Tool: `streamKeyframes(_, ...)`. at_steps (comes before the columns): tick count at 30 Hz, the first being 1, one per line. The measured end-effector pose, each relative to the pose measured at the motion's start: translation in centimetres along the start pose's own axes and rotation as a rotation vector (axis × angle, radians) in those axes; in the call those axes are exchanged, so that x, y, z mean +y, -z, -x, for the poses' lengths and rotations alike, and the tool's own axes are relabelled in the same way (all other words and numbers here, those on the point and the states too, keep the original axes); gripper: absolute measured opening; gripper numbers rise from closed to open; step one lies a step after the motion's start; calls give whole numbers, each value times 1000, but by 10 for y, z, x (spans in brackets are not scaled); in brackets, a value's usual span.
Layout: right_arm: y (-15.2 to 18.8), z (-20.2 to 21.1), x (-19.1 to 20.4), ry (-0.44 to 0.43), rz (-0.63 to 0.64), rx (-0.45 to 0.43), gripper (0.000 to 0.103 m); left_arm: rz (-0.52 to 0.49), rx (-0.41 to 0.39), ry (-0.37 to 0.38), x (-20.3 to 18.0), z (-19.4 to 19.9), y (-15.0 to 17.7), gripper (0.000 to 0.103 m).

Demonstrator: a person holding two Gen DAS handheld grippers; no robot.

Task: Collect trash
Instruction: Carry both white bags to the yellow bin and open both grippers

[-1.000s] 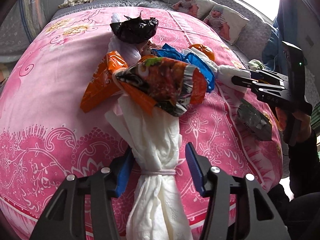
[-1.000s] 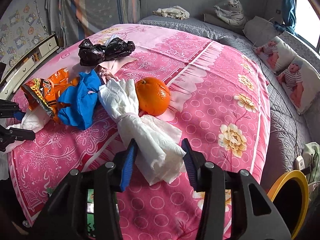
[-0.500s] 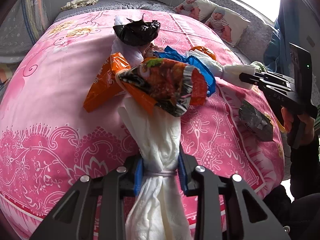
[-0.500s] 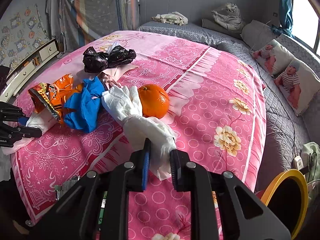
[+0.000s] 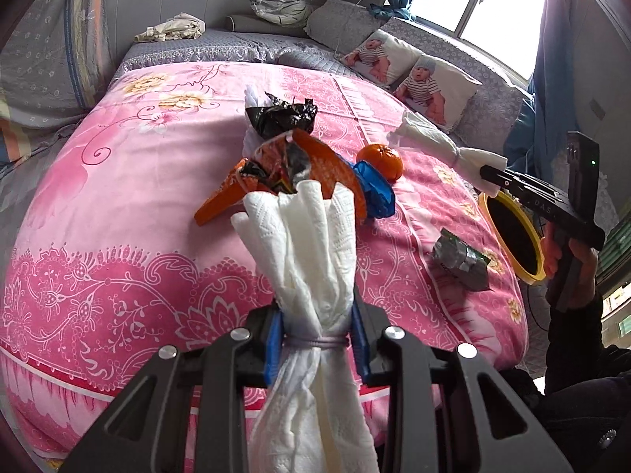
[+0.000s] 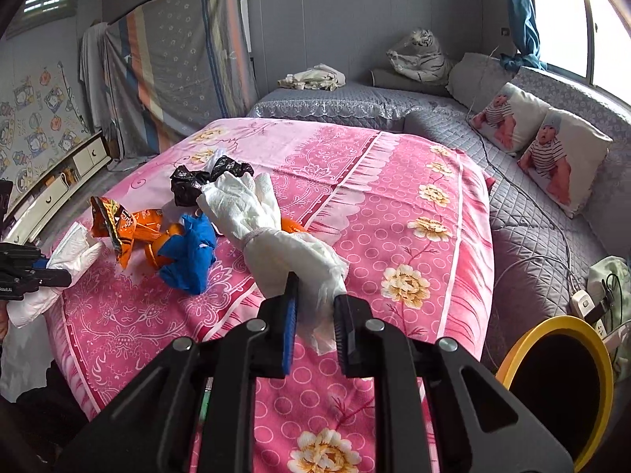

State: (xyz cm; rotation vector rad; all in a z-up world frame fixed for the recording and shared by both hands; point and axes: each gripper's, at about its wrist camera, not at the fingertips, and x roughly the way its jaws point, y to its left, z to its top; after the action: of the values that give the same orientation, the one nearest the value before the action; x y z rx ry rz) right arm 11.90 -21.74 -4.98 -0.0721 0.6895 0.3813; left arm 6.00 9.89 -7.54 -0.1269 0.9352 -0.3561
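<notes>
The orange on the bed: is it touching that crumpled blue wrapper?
Cannot tell. In the left wrist view, orange and blue wrapper overlap without a visible gap or clear contact.

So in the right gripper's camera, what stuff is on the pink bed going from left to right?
Orange snack wrapper → blue bag → white tissue bundle held in the right gripper → yellow bin beside the bed.

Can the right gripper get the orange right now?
Probably not: the right gripper has its fingers shut on a tied white tissue bundle, which hides most of the orange.
</notes>
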Motion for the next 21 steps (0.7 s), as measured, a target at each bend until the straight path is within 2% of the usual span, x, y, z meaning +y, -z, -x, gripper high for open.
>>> streamKeyframes(11,11,26,-18,14,-77,-45,15,-39,-47,4,-20,18,-13,27)
streamKeyframes(21,21,48,-48,60,-149,-81,15,-95,-54,28,-49,13,-32,27)
